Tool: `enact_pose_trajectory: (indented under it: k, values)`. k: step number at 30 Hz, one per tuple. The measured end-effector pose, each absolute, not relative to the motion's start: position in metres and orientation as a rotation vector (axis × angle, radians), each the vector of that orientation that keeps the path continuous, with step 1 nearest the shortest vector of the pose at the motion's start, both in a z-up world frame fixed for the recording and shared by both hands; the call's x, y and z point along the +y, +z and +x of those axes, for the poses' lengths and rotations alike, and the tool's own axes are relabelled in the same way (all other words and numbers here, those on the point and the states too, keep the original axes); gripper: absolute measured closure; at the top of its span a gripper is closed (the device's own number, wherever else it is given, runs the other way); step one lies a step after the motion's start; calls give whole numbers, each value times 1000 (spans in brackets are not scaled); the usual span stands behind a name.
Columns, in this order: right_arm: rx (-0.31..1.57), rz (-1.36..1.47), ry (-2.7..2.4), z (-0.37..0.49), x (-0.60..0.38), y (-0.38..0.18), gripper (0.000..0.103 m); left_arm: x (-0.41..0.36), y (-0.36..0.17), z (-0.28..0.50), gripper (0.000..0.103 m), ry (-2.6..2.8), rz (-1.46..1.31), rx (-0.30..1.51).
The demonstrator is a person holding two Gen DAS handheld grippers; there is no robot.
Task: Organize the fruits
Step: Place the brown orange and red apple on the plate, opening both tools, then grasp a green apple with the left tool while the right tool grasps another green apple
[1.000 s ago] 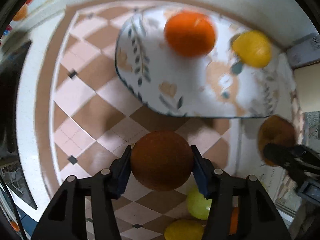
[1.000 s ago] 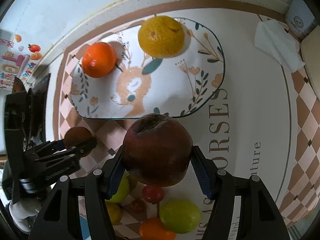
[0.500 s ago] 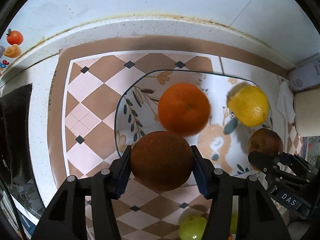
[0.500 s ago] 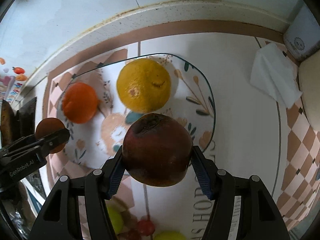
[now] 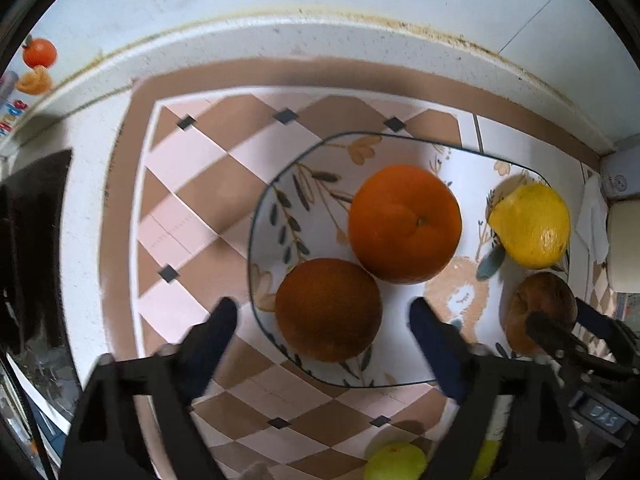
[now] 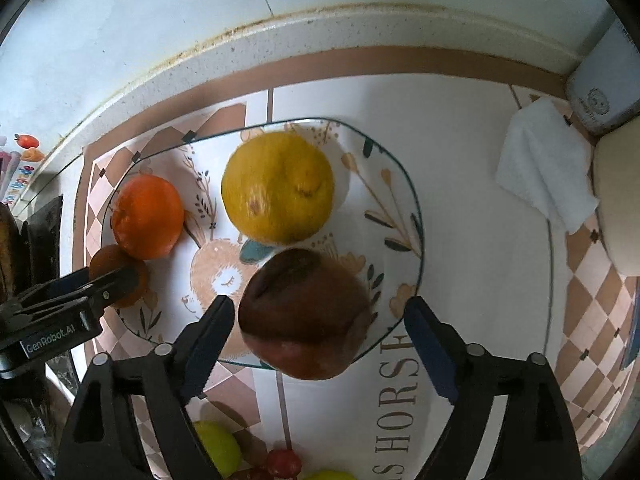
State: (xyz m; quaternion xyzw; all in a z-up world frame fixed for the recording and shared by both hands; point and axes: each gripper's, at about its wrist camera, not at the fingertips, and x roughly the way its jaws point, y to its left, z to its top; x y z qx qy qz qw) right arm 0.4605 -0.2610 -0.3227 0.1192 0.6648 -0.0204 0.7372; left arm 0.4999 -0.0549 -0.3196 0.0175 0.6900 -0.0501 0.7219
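Your left tongs [image 5: 322, 314] are standing released, jaws just having spread, around the brown orange [image 5: 328, 309] lying at the plate's [image 5: 460, 168] 8 o'clock edge. Your right tongs [image 6: 318, 318] are likewise spreading free of the dark apple [image 6: 304, 314] sitting at 5 o'clock on the plate, below the yellow citrus [image 6: 278, 186].

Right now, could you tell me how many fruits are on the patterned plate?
4: an orange mid-plate, a yellow citrus at the back, a brown fruit front-left, a dark red apple front-right. None appears hidden.
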Motion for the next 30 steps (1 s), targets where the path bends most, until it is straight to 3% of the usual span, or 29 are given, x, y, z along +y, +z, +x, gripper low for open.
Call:
enact_pose_trajectory:
  k: [6,30]
  values:
    - [1428,174,-66,443,-257,-298,8,-52,-300,481,4,-114,51,1482]
    - [1141,107,-18,300,-223,-145,8,-45,-132,338,4,-69,96,1129]
